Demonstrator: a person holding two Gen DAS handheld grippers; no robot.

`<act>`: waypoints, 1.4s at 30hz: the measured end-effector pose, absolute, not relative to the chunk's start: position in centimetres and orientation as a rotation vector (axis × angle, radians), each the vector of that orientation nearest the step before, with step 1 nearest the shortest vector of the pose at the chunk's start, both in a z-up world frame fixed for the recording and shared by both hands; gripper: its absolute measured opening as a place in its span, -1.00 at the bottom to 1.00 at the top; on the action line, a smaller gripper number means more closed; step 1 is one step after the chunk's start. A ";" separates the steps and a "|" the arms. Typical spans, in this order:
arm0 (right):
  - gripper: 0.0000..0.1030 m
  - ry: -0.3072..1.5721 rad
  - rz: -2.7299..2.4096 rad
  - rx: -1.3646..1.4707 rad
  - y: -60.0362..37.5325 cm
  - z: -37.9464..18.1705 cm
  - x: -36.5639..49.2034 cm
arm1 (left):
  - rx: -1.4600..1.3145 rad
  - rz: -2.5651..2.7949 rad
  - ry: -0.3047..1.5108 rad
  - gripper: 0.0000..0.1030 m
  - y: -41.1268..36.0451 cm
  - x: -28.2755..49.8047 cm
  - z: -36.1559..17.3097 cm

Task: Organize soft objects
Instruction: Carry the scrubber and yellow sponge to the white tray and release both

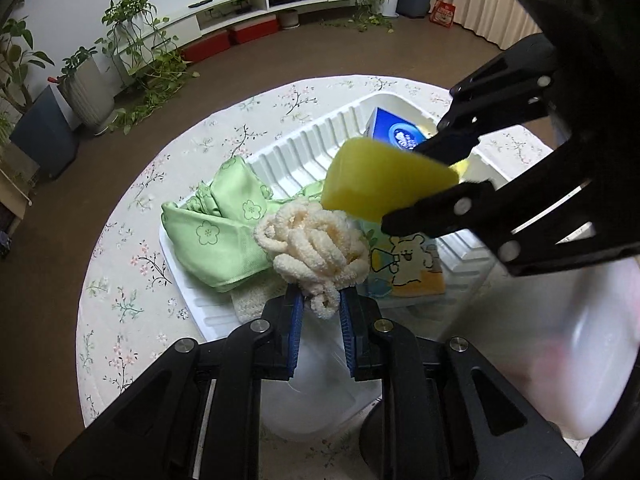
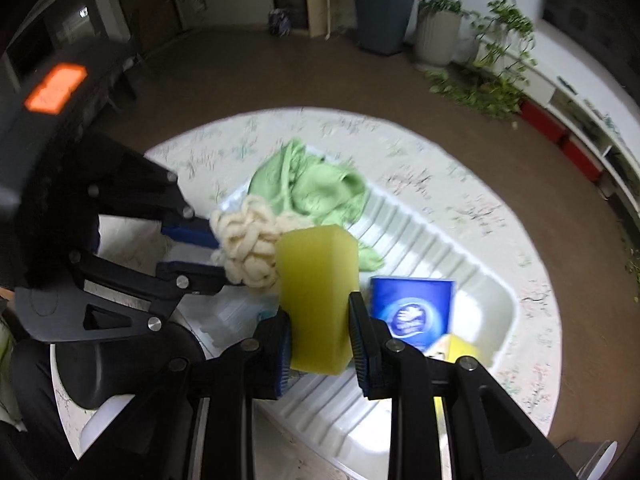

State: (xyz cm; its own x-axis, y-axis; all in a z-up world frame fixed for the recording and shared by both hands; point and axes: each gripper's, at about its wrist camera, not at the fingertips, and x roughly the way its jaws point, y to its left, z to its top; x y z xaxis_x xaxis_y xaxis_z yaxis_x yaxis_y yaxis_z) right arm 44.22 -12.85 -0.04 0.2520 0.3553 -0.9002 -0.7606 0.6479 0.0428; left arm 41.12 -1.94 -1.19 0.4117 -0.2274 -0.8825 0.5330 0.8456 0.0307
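Note:
My left gripper is shut on a cream fluffy yarn bundle and holds it over the white ribbed tray. My right gripper is shut on a yellow sponge; the sponge also shows in the left wrist view, just right of the bundle. The bundle shows in the right wrist view, touching the sponge. A green flowered cloth lies in the tray's left end. A blue tissue pack lies in the tray's other end. A small bear-print towel lies under the bundle.
The tray sits on a round table with a floral cloth. A white translucent container stands at the near right. Another yellow item lies by the tissue pack. Potted plants and a low TV shelf stand beyond.

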 end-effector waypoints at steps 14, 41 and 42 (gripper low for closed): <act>-0.45 1.134 0.727 -0.453 -12.2 -2.3 46.2 | 0.286 -0.424 1.034 0.20 -0.7 41.7 -2.0; 1.00 0.889 0.629 -0.313 -17.6 7.2 43.1 | 0.222 -0.327 0.833 1.00 0.7 38.3 5.4; 1.00 0.883 0.626 -0.309 -17.8 7.4 42.9 | 0.223 -0.329 0.832 1.00 0.7 38.3 5.6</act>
